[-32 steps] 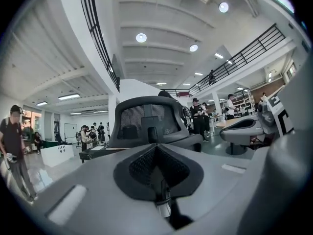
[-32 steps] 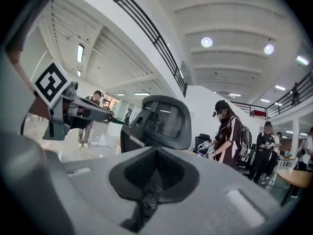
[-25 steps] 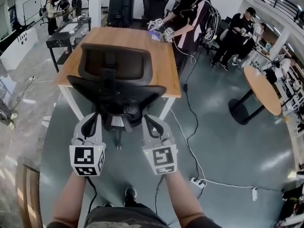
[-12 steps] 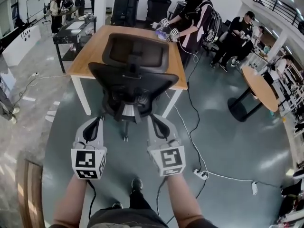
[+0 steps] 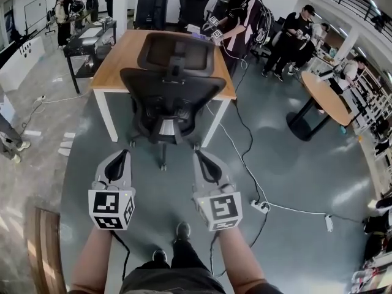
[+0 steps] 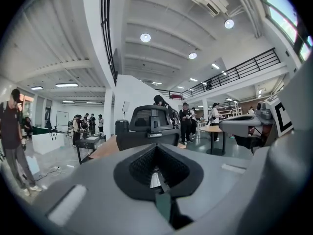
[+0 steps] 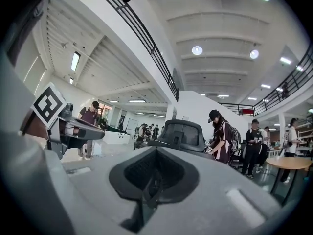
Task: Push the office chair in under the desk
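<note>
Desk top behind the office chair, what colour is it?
Warm light-brown wood. The desk top shows best in the head view.

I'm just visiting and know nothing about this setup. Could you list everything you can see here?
office chair: one, black, at the desk's near edge
desk: one, wooden top, white legs, centre
round table: one, wooden top, right
workbench: one, dark, far left
power strip: one, white, floor at right, cable attached
other people: several, mostly dark clothes, beyond the desk
left gripper: one, grey, shut and empty, short of the chair
right gripper: one, grey, shut and empty, short of the chair
forearms: two, bare, bottom
shoes: two, dark, bottom centre
</note>
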`<state>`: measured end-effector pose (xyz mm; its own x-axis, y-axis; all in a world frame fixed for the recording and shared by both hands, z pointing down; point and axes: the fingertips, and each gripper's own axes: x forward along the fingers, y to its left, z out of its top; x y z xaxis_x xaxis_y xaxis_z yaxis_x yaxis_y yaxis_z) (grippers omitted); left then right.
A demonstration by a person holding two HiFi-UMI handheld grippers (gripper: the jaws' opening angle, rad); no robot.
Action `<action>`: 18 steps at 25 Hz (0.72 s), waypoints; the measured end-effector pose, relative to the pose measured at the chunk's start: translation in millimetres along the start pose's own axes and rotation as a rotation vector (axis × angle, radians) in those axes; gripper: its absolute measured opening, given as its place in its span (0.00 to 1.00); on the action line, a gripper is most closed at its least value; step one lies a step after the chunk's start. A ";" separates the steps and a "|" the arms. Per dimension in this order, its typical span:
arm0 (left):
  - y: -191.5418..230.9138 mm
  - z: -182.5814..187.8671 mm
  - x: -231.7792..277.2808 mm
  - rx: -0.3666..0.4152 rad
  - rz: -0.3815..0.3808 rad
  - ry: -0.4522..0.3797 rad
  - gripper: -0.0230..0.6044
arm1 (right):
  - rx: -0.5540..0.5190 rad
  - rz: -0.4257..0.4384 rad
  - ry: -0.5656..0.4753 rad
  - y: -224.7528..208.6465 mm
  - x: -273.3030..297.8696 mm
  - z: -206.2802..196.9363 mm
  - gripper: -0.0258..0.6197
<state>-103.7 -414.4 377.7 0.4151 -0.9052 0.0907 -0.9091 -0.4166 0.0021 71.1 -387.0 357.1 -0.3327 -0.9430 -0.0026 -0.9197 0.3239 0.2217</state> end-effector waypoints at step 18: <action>-98.4 3.8 -43.8 -0.022 -0.017 -0.002 0.07 | -0.013 0.051 -0.007 -11.8 -80.5 -0.3 0.03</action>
<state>-32.2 -334.0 369.8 0.4305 -0.8983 0.0882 -0.9025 -0.4300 0.0256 108.8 -314.9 355.0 -0.3809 -0.9246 0.0018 -0.8987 0.3707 0.2345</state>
